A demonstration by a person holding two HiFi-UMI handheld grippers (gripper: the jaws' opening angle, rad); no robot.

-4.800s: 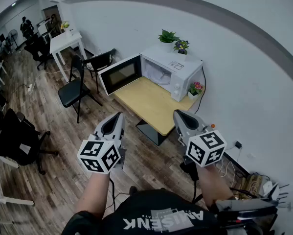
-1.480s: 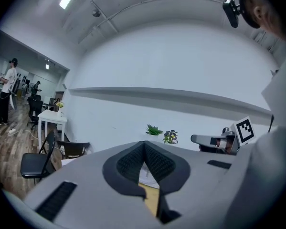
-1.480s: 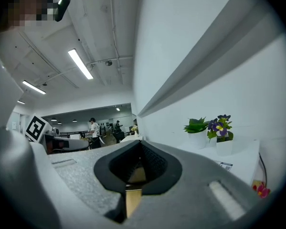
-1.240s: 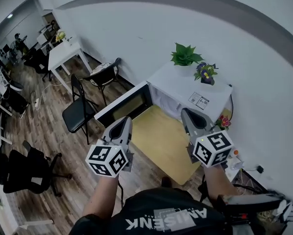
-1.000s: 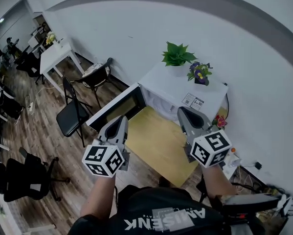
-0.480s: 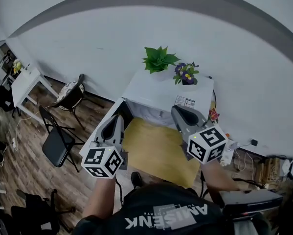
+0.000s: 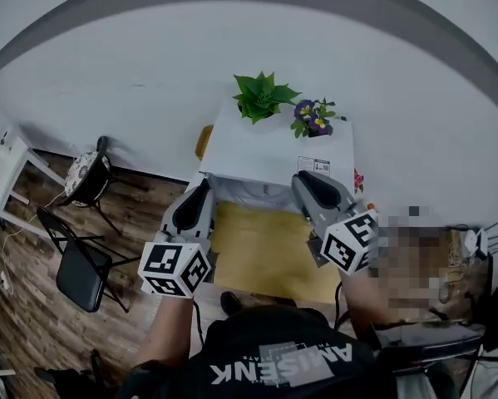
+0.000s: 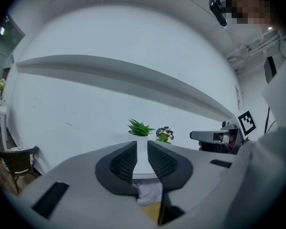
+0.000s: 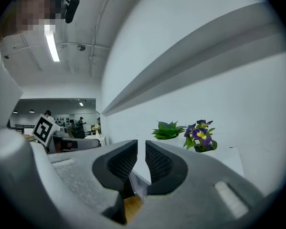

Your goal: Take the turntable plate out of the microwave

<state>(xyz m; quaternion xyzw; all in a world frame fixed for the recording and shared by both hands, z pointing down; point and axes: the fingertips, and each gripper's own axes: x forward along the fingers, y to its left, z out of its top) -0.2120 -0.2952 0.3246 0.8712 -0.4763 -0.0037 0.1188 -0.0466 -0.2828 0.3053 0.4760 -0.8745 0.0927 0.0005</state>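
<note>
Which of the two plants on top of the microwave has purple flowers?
The small plant on the right, seen from the head view, has purple blooms. The other plant, to its left on the white microwave, is only spiky green leaves.

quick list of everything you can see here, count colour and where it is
microwave: one, white, on the table by the wall; turntable plate not visible
leafy plant: one, green, on the microwave
flower pot: one, purple blooms, on the microwave, right of the plant
label: one, white, on the microwave's top
table: one, light wood, under the microwave
folding chair: one, black, on the floor at left
cushioned chair: one, dark frame, by the wall at left
shirt: one, dark with white print, bottom
left hand-held gripper: one, grey, jaws opening, nothing between
right hand-held gripper: one, grey, jaws opening, nothing between
</note>
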